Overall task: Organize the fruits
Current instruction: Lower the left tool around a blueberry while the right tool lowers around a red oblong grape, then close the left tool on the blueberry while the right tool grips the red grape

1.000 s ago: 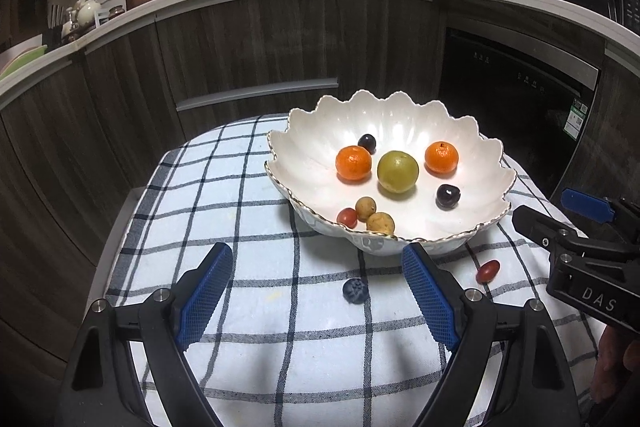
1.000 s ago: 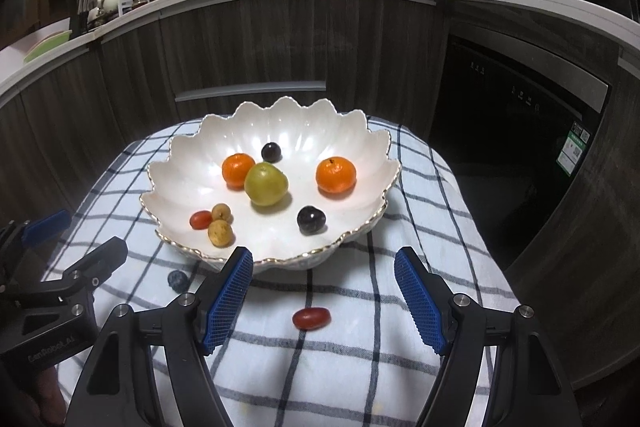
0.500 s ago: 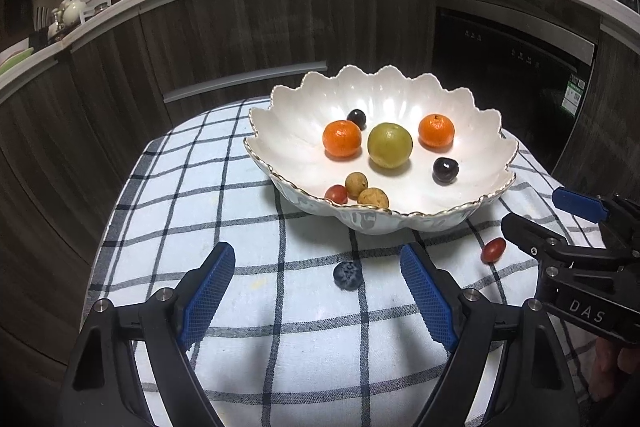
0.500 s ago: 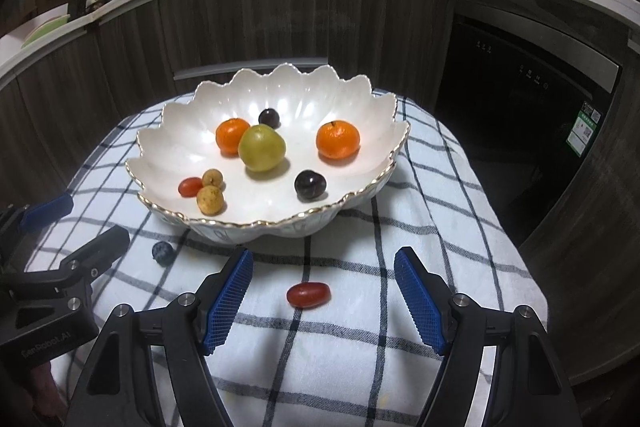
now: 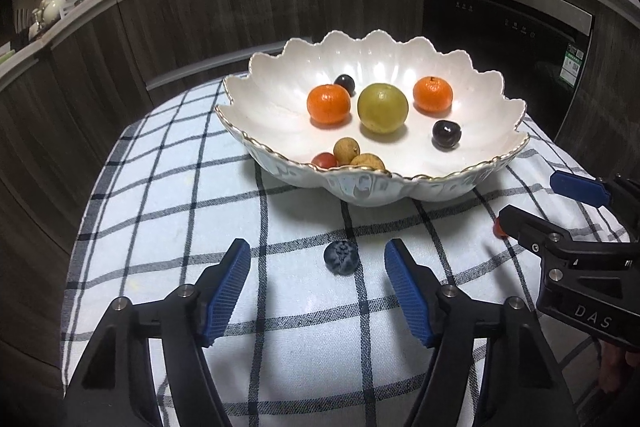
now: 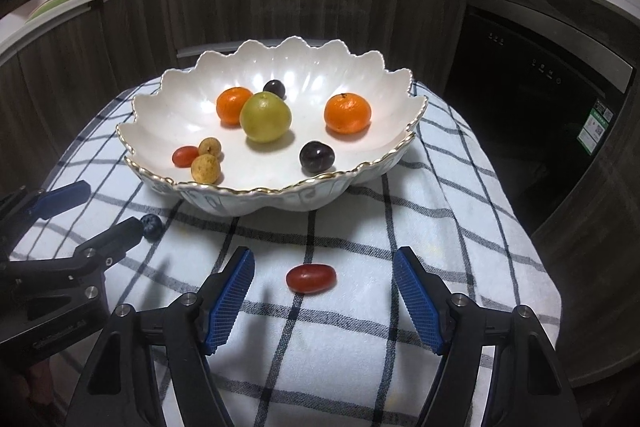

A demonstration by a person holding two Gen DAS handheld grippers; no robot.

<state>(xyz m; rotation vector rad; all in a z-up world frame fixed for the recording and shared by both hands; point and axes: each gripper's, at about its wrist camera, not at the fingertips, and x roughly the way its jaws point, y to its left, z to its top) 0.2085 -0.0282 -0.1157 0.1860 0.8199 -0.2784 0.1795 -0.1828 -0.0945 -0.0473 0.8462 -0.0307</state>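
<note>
While both loose fruits lie on the cloth's near edge, before the bowl [image 5: 496, 163]:
Left gripper [image 5: 316, 263]: jaws just narrowed, unclosed; straddle the blueberry [image 5: 341, 257], then squeeze softly.
Right gripper [image 6: 323, 271]: agape around the grape tomato [image 6: 311, 278]; centre, pinch lightly.

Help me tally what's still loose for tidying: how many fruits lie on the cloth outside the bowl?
2. A blueberry lies between the left gripper's open jaws, and a red grape tomato lies between the right gripper's. More could be hidden behind the bowl.
</note>
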